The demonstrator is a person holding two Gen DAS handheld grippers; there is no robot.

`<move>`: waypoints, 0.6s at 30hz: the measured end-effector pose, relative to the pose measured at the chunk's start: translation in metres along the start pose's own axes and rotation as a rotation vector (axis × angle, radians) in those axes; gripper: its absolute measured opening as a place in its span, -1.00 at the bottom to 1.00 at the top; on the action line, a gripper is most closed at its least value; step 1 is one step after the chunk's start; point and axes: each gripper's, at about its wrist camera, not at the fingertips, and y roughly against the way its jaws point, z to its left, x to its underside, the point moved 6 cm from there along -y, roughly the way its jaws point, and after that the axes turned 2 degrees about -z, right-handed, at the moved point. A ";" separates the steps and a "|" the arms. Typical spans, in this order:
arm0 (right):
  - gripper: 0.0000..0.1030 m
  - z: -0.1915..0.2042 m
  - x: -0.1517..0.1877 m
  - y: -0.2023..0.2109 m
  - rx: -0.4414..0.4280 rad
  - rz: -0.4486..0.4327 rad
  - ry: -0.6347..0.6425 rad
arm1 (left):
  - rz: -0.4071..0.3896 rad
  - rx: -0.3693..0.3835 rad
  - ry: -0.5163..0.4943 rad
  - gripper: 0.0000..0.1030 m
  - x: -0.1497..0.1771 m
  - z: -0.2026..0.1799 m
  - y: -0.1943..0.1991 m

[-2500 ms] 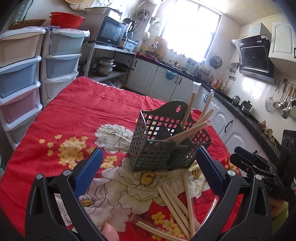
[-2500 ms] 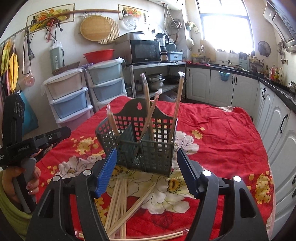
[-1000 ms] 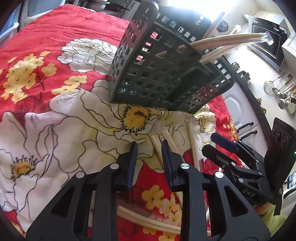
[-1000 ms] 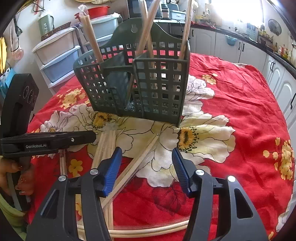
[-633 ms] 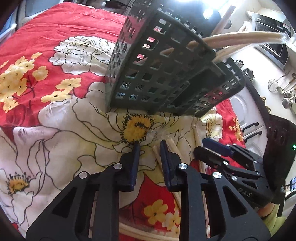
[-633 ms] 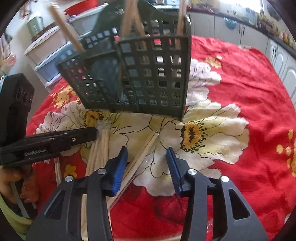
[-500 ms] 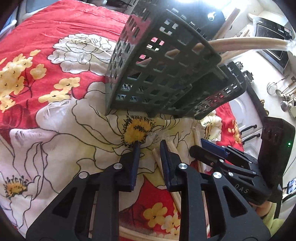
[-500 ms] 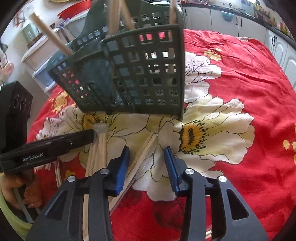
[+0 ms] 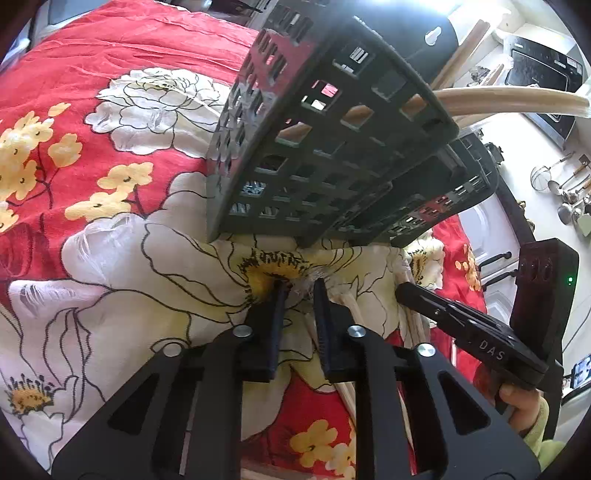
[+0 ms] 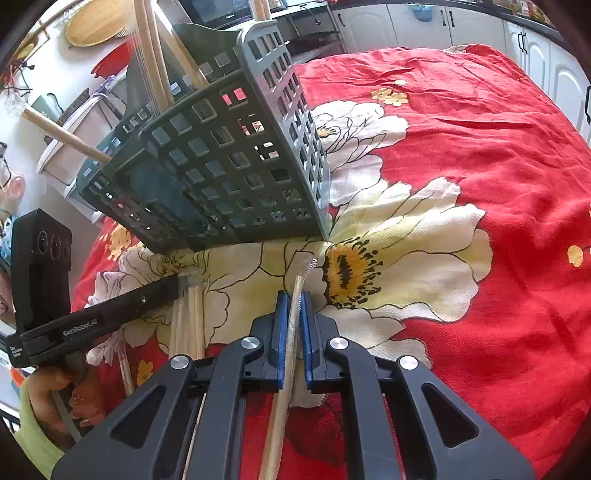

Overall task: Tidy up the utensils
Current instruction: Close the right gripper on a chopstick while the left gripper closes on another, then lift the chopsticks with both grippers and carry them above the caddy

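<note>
Red flowered worktop (image 10: 498, 155) beside a dark basket (image 10: 229, 177). The right hand-held gripper (image 10: 291, 306) clamps a light, stiff, slippery wrapped chopstick (image 10: 295, 295) near its tip; the left hand-held gripper (image 9: 297, 295) hovers narrowly open, empty.

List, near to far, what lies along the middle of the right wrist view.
Right gripper shut on a wrapped chopstick pair → white flower on the red cloth → green caddy holding chopsticks → white cabinets.
</note>
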 end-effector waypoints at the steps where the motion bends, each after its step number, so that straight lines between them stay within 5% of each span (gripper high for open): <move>1: -0.86 0.001 -0.001 0.000 0.001 -0.003 -0.002 | -0.001 0.004 0.007 -0.85 0.000 0.002 0.000; 8: -0.87 0.006 -0.005 0.007 -0.011 -0.023 0.003 | -0.015 0.038 0.051 -0.98 -0.003 0.013 0.009; 18: -0.89 0.031 -0.012 0.031 -0.068 -0.081 0.064 | -0.160 0.020 0.064 -1.00 -0.015 0.025 0.065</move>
